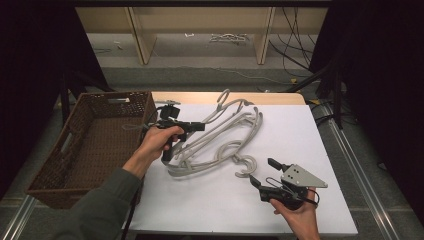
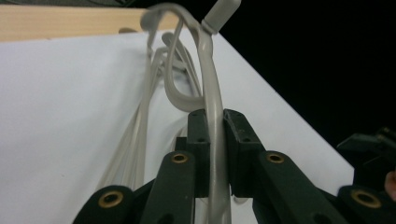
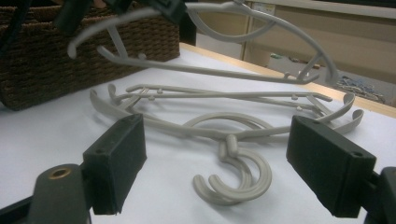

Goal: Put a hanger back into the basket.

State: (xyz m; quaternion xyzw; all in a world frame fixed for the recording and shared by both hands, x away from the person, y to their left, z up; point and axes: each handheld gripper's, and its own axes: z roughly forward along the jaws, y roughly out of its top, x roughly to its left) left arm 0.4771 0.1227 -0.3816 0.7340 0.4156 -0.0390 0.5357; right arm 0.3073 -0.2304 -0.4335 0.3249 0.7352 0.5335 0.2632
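Observation:
Several grey plastic hangers (image 1: 239, 142) lie tangled on the white tabletop (image 1: 295, 135). My left gripper (image 1: 200, 126) is shut on the bar of one grey hanger (image 1: 216, 116), which is raised off the pile. In the left gripper view the pads (image 2: 198, 135) clamp that hanger's thin bar (image 2: 212, 98), with its hook at the top. From the right gripper view the lifted hanger (image 3: 210, 70) hangs above the others (image 3: 210, 95). My right gripper (image 1: 261, 170) stands open near the front right, its jaws wide (image 3: 223, 163), facing a double hook (image 3: 238, 179) that lies on the table.
A brown wicker basket (image 1: 50, 170) stands at the table's left edge, close beside the left hand; it is also at the left of the right gripper view (image 3: 46, 60). A wooden strip (image 1: 280, 97) borders the far edge. Wooden shelving and cables lie beyond.

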